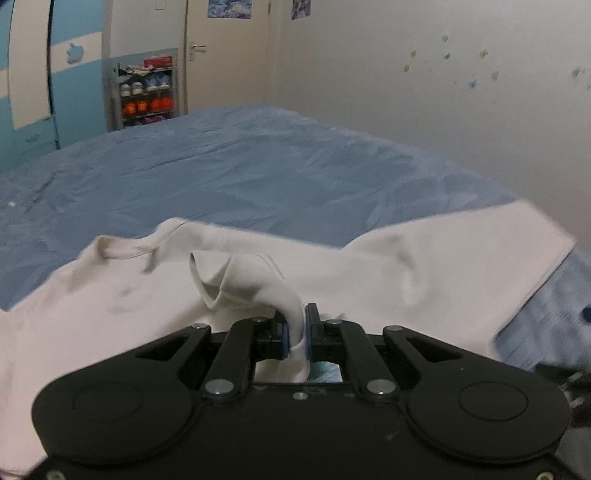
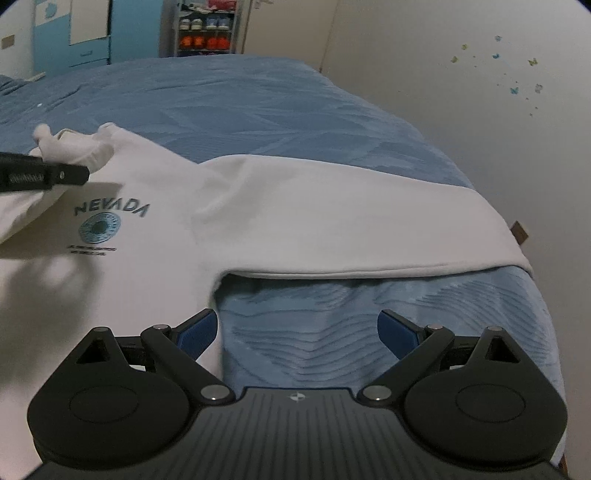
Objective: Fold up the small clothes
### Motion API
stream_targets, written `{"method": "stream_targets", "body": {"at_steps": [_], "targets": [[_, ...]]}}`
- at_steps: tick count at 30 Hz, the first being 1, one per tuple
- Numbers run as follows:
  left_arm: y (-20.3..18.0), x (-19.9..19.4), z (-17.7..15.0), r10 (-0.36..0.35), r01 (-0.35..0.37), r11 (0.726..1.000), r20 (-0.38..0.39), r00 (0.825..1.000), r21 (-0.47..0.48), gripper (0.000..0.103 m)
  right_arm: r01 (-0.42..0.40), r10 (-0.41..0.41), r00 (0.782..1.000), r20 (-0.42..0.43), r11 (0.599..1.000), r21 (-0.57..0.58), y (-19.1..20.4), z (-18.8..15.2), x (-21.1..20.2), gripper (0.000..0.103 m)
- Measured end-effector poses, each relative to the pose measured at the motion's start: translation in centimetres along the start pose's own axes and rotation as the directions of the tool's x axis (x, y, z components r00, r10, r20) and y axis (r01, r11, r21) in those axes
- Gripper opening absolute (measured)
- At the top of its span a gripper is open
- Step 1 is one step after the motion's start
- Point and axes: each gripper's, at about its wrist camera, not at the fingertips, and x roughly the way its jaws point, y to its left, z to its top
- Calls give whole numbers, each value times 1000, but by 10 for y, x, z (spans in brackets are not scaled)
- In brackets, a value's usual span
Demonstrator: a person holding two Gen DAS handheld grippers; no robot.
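A white T-shirt (image 2: 295,221) with a blue NEVADA print (image 2: 110,210) lies spread on the blue bedspread (image 2: 240,103). In the left wrist view my left gripper (image 1: 297,332) is shut on a bunched fold of the white T-shirt (image 1: 406,266), lifted slightly above the rest of the cloth. The neckline (image 1: 125,251) shows to its left. In the right wrist view my right gripper (image 2: 297,332) stands open, low over the bedspread just below the right sleeve (image 2: 369,236); its left fingertip (image 2: 199,332) sits at the shirt's side edge. The left gripper's finger (image 2: 66,175) appears at the far left, holding cloth.
The bed's right edge runs close to a white wall (image 2: 480,110) with small butterfly stickers. Beyond the bed stand a shelf with shoes and orange balls (image 1: 147,96), a blue wardrobe (image 2: 92,33) and a door (image 1: 221,51). Bare bedspread stretches behind the shirt.
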Motion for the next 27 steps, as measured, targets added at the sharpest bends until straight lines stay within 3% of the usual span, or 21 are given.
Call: {"method": "stream_targets", "body": {"at_steps": [6,7,8,10,14,16,19,27], "targets": [[-30,5,2,-39,42,994,-33,999,100,8,88,-89,996,-22,996,-17,-6,-3,8,103],[-34,11,0,-62,70,991,-74,995,116,15,86,-87,996,-26,996,-13,-8,-4,9,103],[-38,14,-3,-80,94,986,-105,991,134,31,83,-83,996,-28,997,-9,-8,-5,9,103],[-48,13,-11,-112,136,971,-125,986,197,42,76,-76,997,-31,997,-6,-7,-6,9,103],[-80,2,-21,-149,175,916,-99,984,362,45,74,-74,997,-36,997,-5,-5,-5,11,103],[-88,0,-23,-171,200,902,-107,979,382,46,68,-68,997,-36,998,-2,-5,-5,11,103],[-90,2,-24,-177,207,907,-114,977,367,47,65,-65,997,-36,998,0,-6,-6,11,103],[-70,9,-17,-145,171,953,-117,982,251,48,61,-61,997,-42,998,17,-9,-6,13,103]]}}
